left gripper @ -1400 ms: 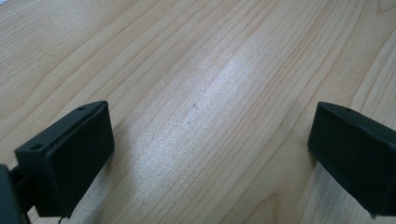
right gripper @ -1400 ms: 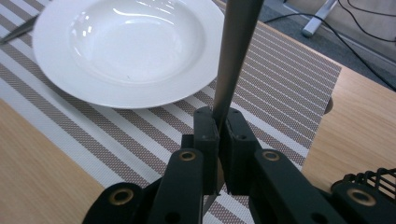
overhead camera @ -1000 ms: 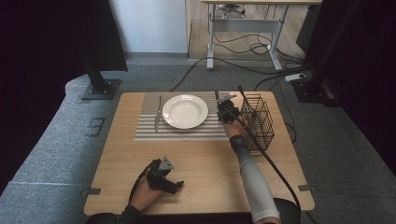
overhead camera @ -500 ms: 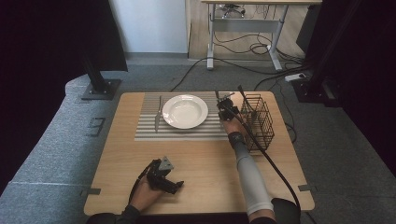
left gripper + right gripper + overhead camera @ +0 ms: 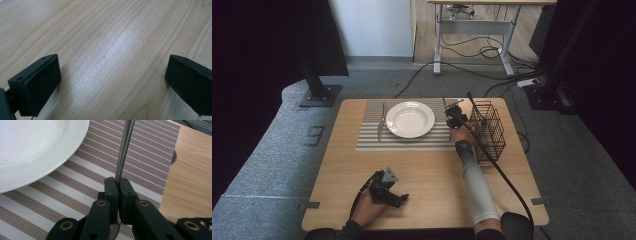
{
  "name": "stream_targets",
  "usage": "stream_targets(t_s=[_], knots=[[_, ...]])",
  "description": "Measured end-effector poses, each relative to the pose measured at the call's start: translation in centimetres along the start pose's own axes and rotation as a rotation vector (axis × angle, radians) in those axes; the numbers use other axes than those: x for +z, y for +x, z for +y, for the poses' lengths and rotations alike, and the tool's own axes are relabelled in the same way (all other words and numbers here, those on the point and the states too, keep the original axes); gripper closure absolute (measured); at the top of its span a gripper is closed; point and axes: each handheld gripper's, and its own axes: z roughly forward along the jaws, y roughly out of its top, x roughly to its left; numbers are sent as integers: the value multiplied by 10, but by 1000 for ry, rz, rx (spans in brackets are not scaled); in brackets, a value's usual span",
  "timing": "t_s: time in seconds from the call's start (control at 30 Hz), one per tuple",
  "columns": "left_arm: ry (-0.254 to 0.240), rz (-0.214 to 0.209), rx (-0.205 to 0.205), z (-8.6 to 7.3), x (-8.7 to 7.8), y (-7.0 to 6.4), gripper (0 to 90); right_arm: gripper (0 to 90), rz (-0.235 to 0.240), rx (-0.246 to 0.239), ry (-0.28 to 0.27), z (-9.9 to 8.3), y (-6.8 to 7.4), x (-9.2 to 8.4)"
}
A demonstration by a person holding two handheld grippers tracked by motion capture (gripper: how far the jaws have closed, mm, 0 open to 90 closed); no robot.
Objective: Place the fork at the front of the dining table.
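My right gripper [image 5: 118, 182] is shut on the thin steel handle of a utensil [image 5: 124, 147], which sticks out beyond the jaws over a striped placemat [image 5: 145, 162]. A white plate [image 5: 30, 150] lies just to its left. From above, that gripper [image 5: 455, 116] hovers low at the placemat's [image 5: 372, 140] right end, between the plate [image 5: 410, 119] and a black wire basket [image 5: 488, 131]. My left gripper [image 5: 399, 199] rests near the table's front edge, jaws wide apart, and in the left gripper view [image 5: 112, 82] there is just bare wood between them.
A fork [image 5: 381, 122] lies on the placemat left of the plate. The wire basket stands upright at the table's right side, close to my right forearm. A cable [image 5: 502, 175] trails from the right gripper across the wooden table [image 5: 432, 175].
My right gripper has sunk slightly toward the placemat with the utensil still in its jaws. The left gripper has stayed where it was.
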Motion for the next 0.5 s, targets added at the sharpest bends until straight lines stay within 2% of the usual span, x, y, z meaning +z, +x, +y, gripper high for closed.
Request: stream_targets(t_s=[0.13, 0.3, 0.5], knots=[[0, 0, 0, 0, 0, 0, 0, 862, -5, 8, 0, -1, 0, 5], [0, 0, 0, 0, 0, 0, 0, 864, 6, 15, 25, -4, 0, 12], [0, 0, 0, 0, 0, 0, 1, 863, -14, -2, 53, -9, 2, 20]])
